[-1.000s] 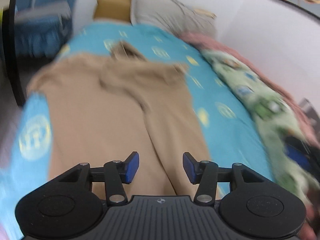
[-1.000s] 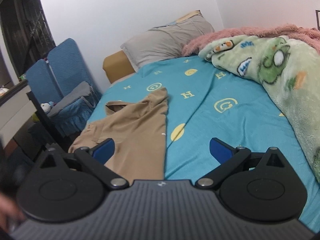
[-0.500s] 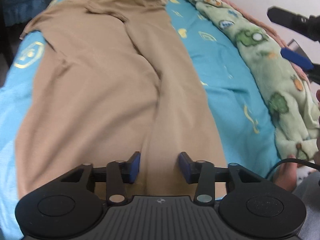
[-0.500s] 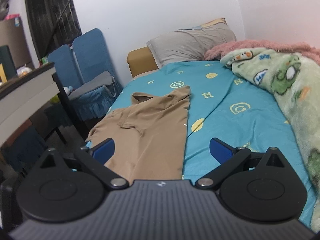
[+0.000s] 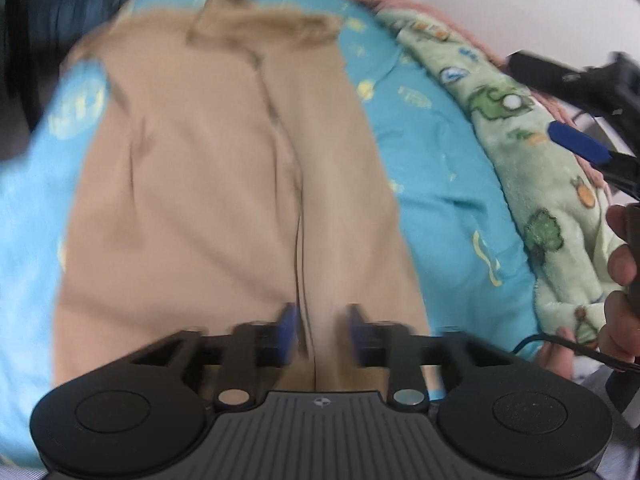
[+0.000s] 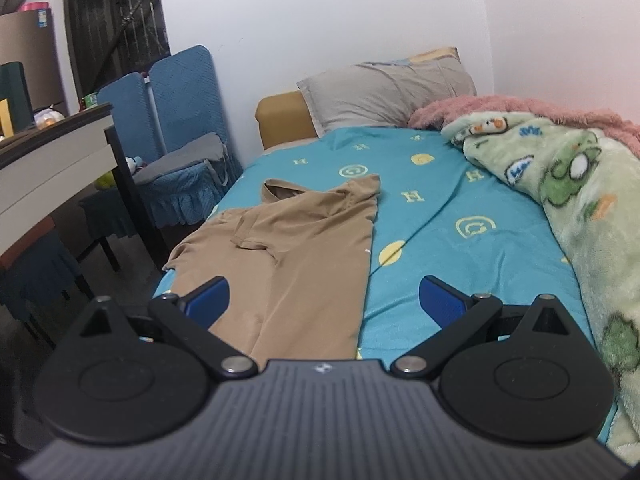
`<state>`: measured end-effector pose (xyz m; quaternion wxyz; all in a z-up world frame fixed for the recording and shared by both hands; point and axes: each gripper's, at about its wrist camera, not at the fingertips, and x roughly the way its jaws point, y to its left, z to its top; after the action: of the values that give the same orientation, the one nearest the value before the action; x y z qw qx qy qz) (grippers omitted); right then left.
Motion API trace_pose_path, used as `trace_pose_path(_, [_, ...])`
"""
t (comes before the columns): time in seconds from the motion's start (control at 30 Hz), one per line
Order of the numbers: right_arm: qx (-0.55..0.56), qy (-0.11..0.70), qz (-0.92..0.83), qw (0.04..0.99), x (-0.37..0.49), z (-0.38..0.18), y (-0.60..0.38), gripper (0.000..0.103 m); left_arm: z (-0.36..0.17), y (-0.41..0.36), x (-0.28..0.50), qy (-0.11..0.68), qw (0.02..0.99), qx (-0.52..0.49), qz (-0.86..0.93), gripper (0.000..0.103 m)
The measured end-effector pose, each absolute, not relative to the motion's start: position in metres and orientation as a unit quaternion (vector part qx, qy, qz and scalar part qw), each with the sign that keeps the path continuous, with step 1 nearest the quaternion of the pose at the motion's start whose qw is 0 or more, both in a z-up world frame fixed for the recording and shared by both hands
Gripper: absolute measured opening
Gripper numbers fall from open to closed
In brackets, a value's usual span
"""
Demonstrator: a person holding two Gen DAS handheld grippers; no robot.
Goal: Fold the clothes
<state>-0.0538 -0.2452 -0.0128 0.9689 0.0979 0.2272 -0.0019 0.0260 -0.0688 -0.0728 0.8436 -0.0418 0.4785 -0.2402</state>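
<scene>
change: left tool (image 5: 318, 334) jaws reopening over tan shirt (image 5: 224, 184) hem fold, gripping nothing | right tool (image 6: 324, 300) hovering wide, empty | task: bottom fold pending

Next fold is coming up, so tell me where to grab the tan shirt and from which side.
Grip the shirt at its near hem, coming from the foot of the bed. It lies flat with the collar far off and its right side already folded in, so the hem is the closest free edge. The left claw hovers there, jaws opening.
</scene>
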Motion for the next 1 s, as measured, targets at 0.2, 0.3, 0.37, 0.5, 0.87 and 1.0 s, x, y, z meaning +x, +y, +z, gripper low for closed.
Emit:
trace_pose_path(0.2, [0.093,0.209,0.027,0.973,-0.044,0.007,-0.244,0.103,-0.013,-0.055,0.039,0.371,0.906,-0.001,-0.205,0.095])
trace_pose_path(0.3, [0.051,0.217,0.047,0.974,-0.020,0.018,-0.229,0.103,-0.006,-0.039,0.057,0.349,0.920,0.000,-0.179,0.098])
trace_pose_path(0.37, [0.025,0.223,0.072,0.972,0.004,0.023,-0.210,0.103,-0.010,-0.024,0.066,0.343,0.925,-0.008,-0.164,0.098])
trace_pose_path(0.5, [-0.024,0.251,0.133,0.959,0.071,0.021,-0.163,0.102,-0.026,0.011,0.078,0.353,0.924,-0.026,-0.147,0.098])
trace_pose_path(0.87, [-0.155,0.346,0.279,0.882,0.267,-0.062,0.019,0.080,-0.091,0.092,0.142,0.394,0.907,-0.131,-0.068,0.098])
trace_pose_path(1.0, [-0.181,0.366,0.314,0.857,0.311,-0.104,0.067,0.077,-0.125,0.111,0.163,0.442,0.882,-0.158,-0.034,0.093])
